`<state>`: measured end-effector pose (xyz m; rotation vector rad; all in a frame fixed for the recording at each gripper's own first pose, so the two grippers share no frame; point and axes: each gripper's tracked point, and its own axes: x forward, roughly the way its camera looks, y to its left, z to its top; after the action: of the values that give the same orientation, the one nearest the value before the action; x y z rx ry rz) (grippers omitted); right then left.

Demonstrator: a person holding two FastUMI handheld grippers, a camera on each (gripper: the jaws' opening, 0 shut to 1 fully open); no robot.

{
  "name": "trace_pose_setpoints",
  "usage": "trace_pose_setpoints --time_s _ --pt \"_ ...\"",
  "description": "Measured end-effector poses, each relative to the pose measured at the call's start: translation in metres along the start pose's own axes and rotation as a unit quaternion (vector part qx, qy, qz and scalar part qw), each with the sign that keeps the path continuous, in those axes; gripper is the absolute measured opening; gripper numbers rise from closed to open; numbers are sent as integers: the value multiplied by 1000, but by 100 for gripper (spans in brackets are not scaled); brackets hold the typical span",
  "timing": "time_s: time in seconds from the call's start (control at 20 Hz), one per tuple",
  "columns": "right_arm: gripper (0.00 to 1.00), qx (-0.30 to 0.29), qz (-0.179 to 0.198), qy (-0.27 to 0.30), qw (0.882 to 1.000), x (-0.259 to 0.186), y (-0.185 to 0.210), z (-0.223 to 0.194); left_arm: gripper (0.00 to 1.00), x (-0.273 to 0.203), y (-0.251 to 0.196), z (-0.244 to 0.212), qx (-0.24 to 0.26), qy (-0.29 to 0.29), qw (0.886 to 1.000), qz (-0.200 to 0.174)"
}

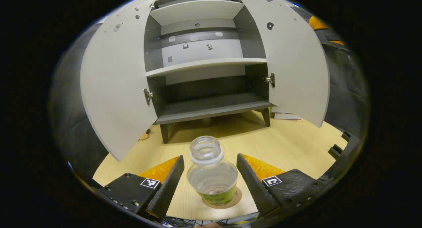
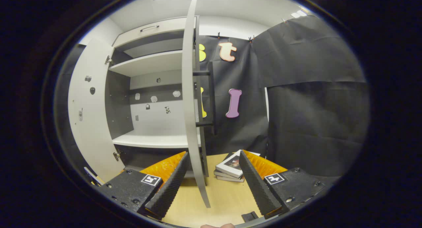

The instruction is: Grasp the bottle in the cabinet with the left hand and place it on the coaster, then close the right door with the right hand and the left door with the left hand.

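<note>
The bottle [image 1: 212, 172] stands on the coaster [image 1: 223, 200], between the left tool's [image 1: 210, 175] wide-apart fingers. The right door's [image 2: 193, 102] edge stands upright between the right tool's [image 2: 211, 178] spread fingers, so that tool is nearest it.
</note>
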<state>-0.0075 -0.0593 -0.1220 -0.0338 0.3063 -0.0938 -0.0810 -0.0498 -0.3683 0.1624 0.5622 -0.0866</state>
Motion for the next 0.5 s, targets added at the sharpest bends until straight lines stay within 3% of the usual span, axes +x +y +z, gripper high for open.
trace_pose_setpoints --time_s 0.5 --pt "99 -3 -32 -52 998 1 -44 60 98 -17 7 82 -26 -33 999 -11"
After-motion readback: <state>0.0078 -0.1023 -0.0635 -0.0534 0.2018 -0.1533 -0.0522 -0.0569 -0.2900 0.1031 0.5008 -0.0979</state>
